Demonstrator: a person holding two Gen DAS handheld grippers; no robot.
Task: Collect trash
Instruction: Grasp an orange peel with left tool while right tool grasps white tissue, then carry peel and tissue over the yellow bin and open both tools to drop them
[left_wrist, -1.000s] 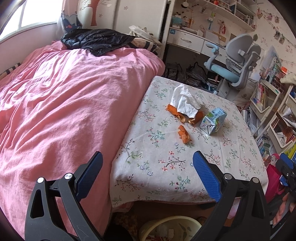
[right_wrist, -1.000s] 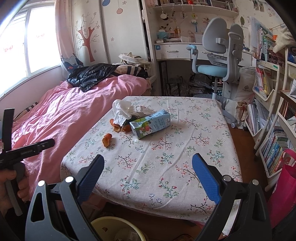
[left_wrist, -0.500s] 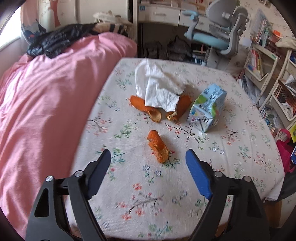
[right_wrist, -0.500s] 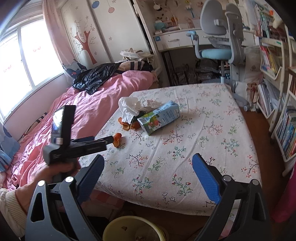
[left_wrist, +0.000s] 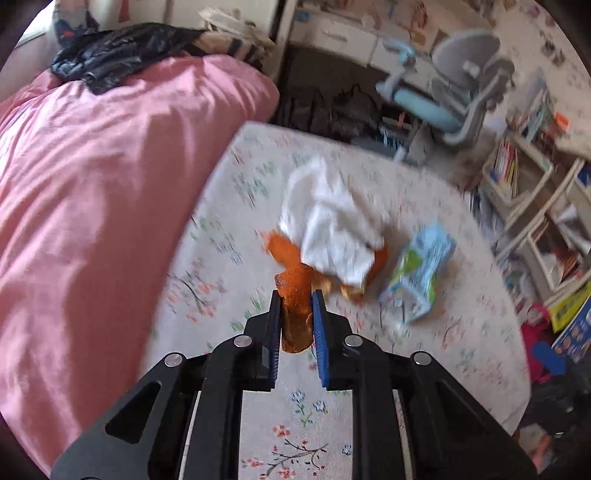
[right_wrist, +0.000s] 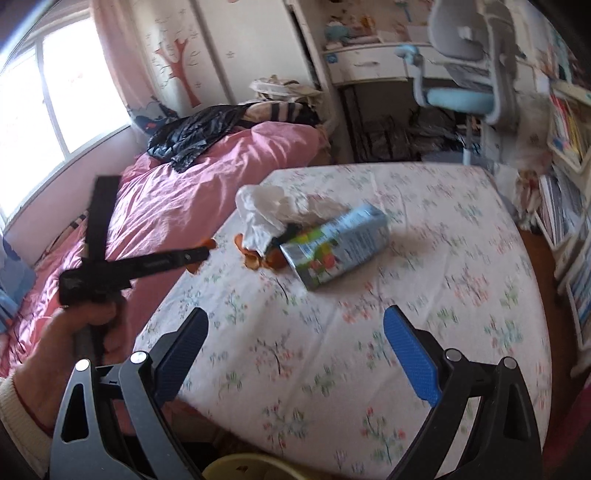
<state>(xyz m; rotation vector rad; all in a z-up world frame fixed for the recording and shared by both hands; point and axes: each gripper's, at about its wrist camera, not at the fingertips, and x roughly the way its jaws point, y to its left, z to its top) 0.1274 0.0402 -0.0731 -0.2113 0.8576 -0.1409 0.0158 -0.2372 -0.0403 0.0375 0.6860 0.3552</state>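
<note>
The left gripper (left_wrist: 297, 295) pinches a light, curled, brittle-looking orange peel (left_wrist: 295, 295) mid-length; the right gripper (right_wrist: 295, 332) gapes, the soft tissue (left_wrist: 328, 225) at twelve o'clock.

Left gripper (left_wrist: 297, 299) reaching forward and down, blue pads closed tight on an orange peel (left_wrist: 295, 306), left hand (right_wrist: 86, 328) wrapped round its handle — right gripper (right_wrist: 295, 332) held level and low, jaws spread wide, nothing between them
</note>
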